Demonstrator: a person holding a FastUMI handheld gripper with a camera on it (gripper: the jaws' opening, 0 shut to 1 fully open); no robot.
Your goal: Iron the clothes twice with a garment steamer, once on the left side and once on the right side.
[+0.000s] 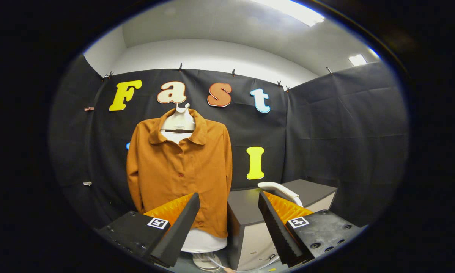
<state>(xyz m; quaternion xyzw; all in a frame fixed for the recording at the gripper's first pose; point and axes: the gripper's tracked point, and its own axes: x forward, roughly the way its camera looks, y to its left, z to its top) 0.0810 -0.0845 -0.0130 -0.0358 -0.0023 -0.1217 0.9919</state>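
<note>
Ahead: rust-orange shirt (180, 170) hangs on a hanger (178, 123) beyond the fingers.
Right: steamer handle (278, 190) rests on the bench (250, 206).
Claw (229, 199): fingers spread apart, holding nothing, open air between.

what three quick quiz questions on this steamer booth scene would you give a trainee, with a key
1. True or false: the gripper is shut on the steamer handle.
2. Where does the brown shirt hang? A) on a hanger against the booth wall, beyond the fingers B) folded on the grey cabinet C) between the fingers
3. Fill in: the steamer handle lies on top of the grey ____.

Key:
1. False. The fingers stand apart and hold nothing.
2. A. It hangs buttoned, with a white stand base below its hem.
3. Cabinet. It rests there just beyond one finger, so the steamer is not yet picked up.
</note>
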